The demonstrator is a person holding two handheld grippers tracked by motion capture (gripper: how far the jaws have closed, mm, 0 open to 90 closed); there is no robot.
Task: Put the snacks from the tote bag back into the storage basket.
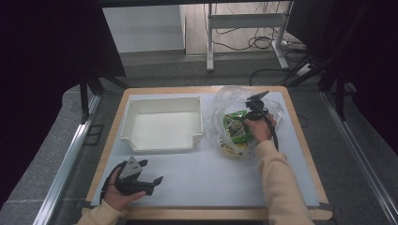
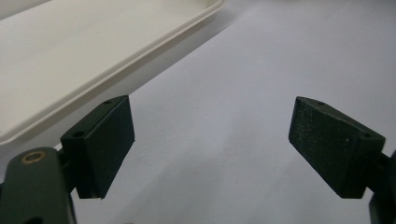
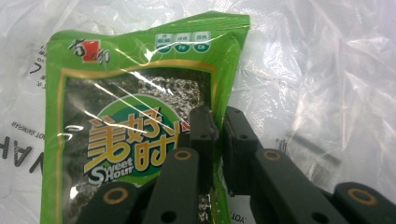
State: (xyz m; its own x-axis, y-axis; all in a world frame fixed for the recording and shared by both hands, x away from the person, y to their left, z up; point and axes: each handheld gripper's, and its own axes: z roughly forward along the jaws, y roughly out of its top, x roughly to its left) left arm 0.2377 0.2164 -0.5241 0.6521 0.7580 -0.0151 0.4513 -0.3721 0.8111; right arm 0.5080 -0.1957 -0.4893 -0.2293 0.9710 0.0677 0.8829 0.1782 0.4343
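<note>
**Pinching a seaweed snack pack out of a crinkly bag**

I'm working over the worktop (image 1: 206, 187), which is carrying a white tray (image 1: 162, 123) on its left half and a clear plastic bag (image 1: 220, 105) of snack packs on the right. The green seaweed packet (image 3: 135, 121) is lying flat inside that bag, near the far right of the worktop and well apart from the tray.

My right hand-held gripper (image 3: 215, 140) is reaching down into the bag and clamping on the packet's right-hand edge, the jaws squeezed close with the foil seam between them. My left hand-held gripper (image 2: 210, 144) is resting near the front left corner, just in front of the tray, jaws spread wide with nothing in them.

I'm guessing this packet is super light, thin and floppy, with slick film that'll want to slide. The crisp sheets inside probably crack easily, so I'm figuring the sealed edge is the spot to grab, not the middle.
</note>
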